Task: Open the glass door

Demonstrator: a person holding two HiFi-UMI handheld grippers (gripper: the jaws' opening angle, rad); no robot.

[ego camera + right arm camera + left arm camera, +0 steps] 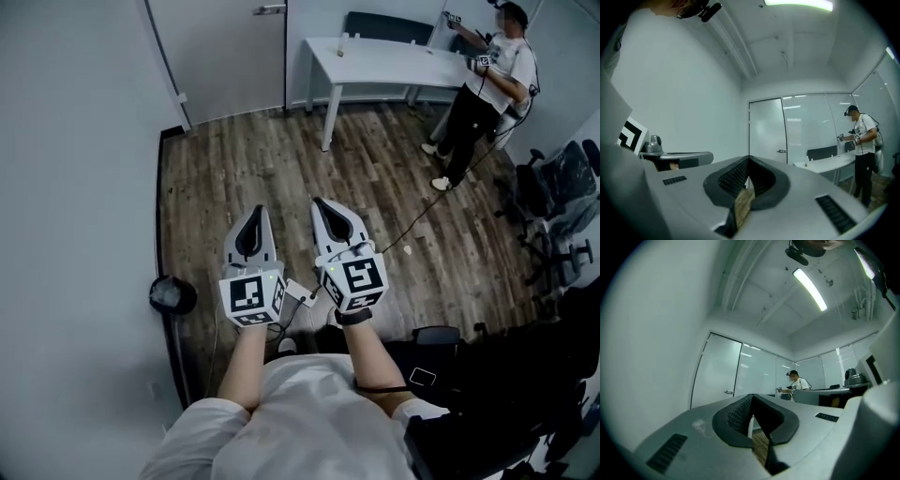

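The frosted glass door [225, 56] stands shut at the far end of the room, with a small metal handle [270, 9] near its right edge. My left gripper [256, 212] and right gripper [320, 202] are held side by side over the wood floor, well short of the door, both shut and empty. The left gripper view has the door [717, 376] and its handle [728, 392] far beyond the shut left gripper [752, 401]. From the right gripper view the door [766, 131] and handle [781, 151] lie straight ahead past the shut right gripper [749, 161].
A plain wall [75, 187] runs along the left, with a black bin [172, 295] at its foot. A white table [394, 61] stands right of the door, and a person [487, 84] is beside it. Office chairs [553, 187] crowd the right side.
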